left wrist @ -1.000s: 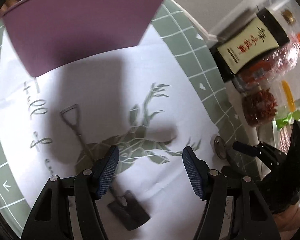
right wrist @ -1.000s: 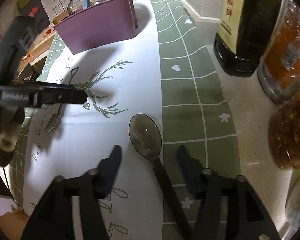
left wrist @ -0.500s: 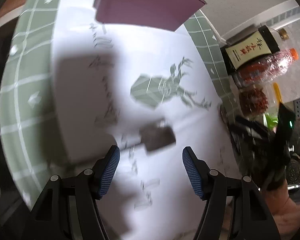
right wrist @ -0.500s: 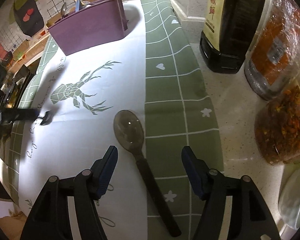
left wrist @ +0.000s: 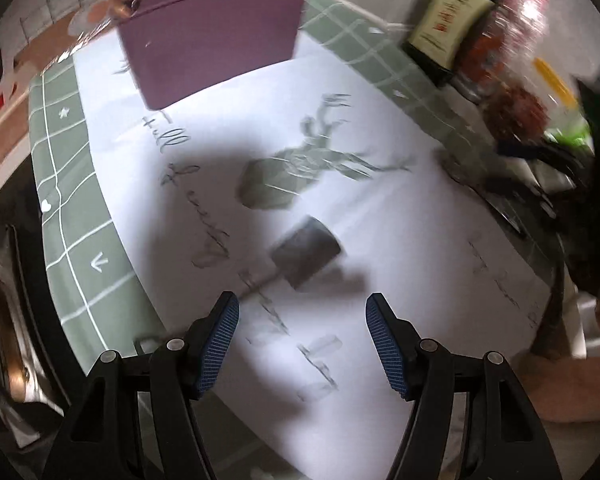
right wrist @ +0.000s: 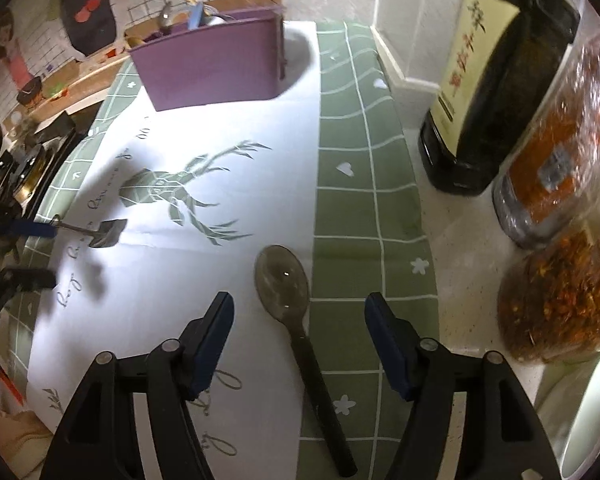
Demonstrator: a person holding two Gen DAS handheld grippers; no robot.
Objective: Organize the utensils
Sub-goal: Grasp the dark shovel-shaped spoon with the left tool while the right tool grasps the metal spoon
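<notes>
while right fingers [right wrist: 299,332] spread, opening astride the spoon [right wrist: 284,280] | left fingers [left wrist: 302,336] apart, empty

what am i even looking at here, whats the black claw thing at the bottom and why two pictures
The black claws are two hand-held grippers, with no robot behind them: a person carries one in each hand. Each carries a wide-angle camera looking along its fingers, so you get one picture per gripper.

The left gripper hangs open over a small shovel-shaped scoop; that picture is blurred. The right gripper has its jaws opening, with a dark spoon lying on the cloth between them, not gripped.

Both look down on a deer-print cloth. At its far end stands a purple holder with utensils already in it. Bottles and jars stand to the right.
</notes>
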